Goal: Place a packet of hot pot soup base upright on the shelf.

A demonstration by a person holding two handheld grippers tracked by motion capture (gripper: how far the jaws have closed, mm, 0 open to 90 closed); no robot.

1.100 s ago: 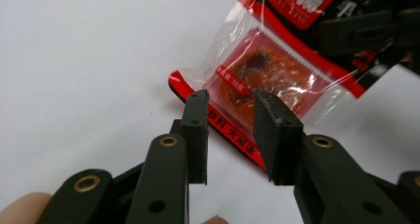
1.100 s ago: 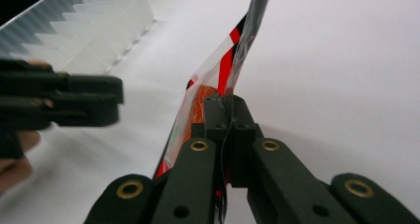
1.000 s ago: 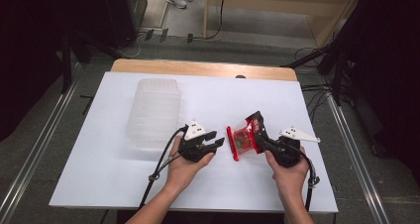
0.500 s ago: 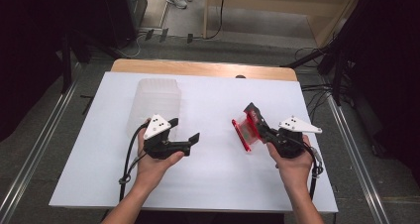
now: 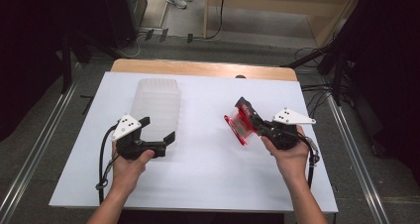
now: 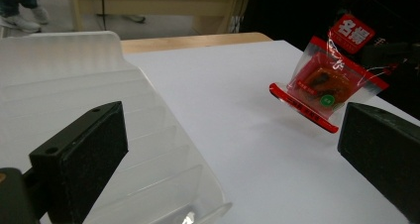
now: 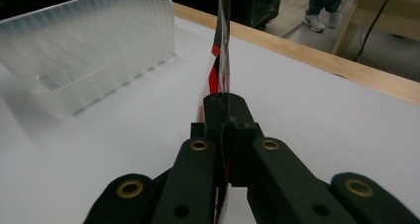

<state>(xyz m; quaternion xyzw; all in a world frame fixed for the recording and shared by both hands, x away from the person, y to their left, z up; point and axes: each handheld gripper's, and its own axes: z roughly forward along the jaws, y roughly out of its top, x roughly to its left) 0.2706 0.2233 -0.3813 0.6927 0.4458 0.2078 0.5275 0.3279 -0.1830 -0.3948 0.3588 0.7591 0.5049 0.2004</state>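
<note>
Snack packet: a clear packet [image 5: 241,126] with red edges and a red label, held up off the bench in the right tongs; in the left tongs' view [image 6: 329,83] it hangs tilted above the white surface, with an orange-brown filling showing through the film.

Right tongs: the right tongs [image 5: 249,119] are clamped tight on the packet, their jaws pressed together on its edge; in their own view [image 7: 225,116] the packet rises thin and edge-on straight from the closed tips.

Left tongs: the left tongs [image 5: 157,130] stand wide, with nothing between the jaws; they have just been opening. In their own view [image 6: 233,144] one black pad sits over the tray and the other at the right of the picture, just below the packet.

Packet to left tongs: well apart in the high view, the packet off to the right with bare white bench between them.

Tray: a clear ribbed plastic tray [image 5: 156,102] lies on the left half of the bench, long side running away from the person; the left tongs hover at its near end, one jaw over its near right corner.

Bench: a white sheet [image 5: 208,164] covers it, with a strip of wood [image 5: 198,68] showing at the far edge.

Hands: the left hand [image 5: 128,164] grips the left tongs from below, the right hand [image 5: 289,154] the right tongs.
</note>
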